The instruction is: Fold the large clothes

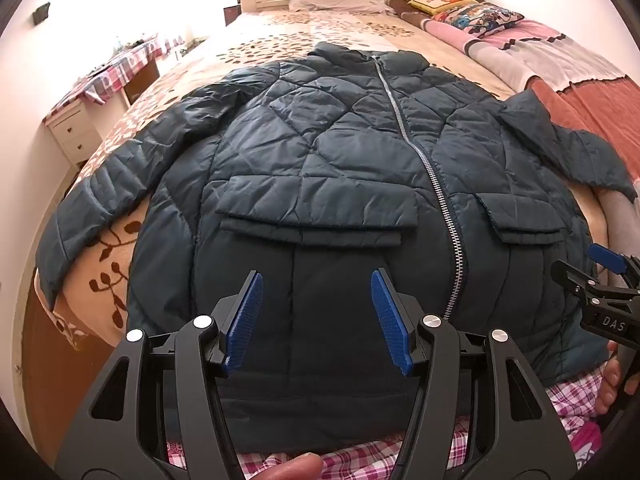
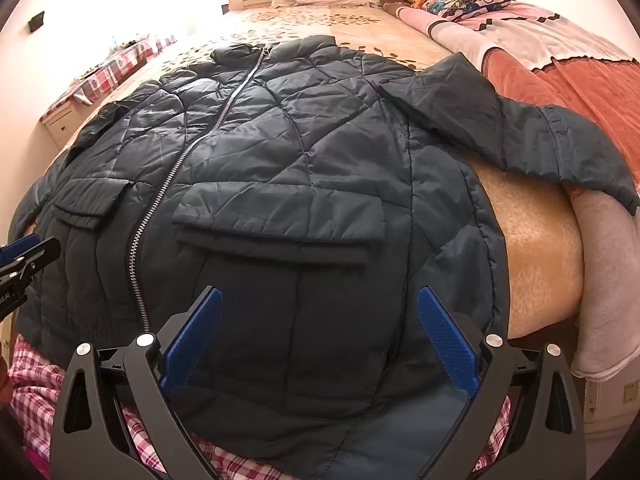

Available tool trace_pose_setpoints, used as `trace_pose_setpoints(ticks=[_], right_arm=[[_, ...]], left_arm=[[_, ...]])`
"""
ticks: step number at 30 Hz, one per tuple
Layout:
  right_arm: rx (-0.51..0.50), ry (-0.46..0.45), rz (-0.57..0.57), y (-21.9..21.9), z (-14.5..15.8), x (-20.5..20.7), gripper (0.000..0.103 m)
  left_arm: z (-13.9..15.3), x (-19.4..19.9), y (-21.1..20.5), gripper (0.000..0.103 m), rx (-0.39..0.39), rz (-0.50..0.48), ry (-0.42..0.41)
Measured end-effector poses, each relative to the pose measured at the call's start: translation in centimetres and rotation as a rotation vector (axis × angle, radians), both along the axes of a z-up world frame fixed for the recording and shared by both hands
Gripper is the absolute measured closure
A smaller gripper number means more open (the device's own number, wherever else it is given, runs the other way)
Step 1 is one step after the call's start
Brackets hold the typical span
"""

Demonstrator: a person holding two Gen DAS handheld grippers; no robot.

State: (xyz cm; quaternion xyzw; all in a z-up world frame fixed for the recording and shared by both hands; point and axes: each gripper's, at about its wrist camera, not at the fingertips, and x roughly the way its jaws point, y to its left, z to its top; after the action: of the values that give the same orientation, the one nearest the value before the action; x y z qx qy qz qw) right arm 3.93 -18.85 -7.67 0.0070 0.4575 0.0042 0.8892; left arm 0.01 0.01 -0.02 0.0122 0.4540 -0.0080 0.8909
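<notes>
Nightstand (image 1: 74,132) drawers clearest by left tool (image 1: 316,316).

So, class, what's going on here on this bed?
A person holds a hand-held gripper in each hand over a dark quilted jacket spread front-up and zipped on the bed. The left hand-held gripper and the right hand-held gripper are both open above the hem. Both sleeves lie out sideways; no fold has been made.

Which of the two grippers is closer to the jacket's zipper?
Left. The left gripper hovers open over the hem just beside the zipper; the right gripper hovers open farther off, below the other pocket near the jacket's side edge.
</notes>
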Motion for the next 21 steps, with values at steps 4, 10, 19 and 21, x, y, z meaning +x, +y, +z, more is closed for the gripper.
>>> trace_pose_setpoints(ticks=[4, 10, 19, 21], right_arm=[[0.000, 0.000, 0.000, 0.00, -0.01, 0.00, 0.008], [0.001, 0.002, 0.000, -0.01, -0.05, 0.03, 0.008], [0.002, 0.003, 0.000, 0.00, -0.13, 0.07, 0.008], [0.002, 0.004, -0.001, -0.01, -0.14, 0.07, 0.008]], left_arm=[[0.03, -0.08, 0.02, 0.046, -0.001, 0.000, -0.001], [0.00, -0.03, -0.02, 0.046, 0.000, -0.001, 0.000], [0.01, -0.03, -0.02, 0.046, 0.000, 0.000, 0.003], [-0.01, 0.00, 0.00, 0.046, -0.001, 0.000, 0.003]])
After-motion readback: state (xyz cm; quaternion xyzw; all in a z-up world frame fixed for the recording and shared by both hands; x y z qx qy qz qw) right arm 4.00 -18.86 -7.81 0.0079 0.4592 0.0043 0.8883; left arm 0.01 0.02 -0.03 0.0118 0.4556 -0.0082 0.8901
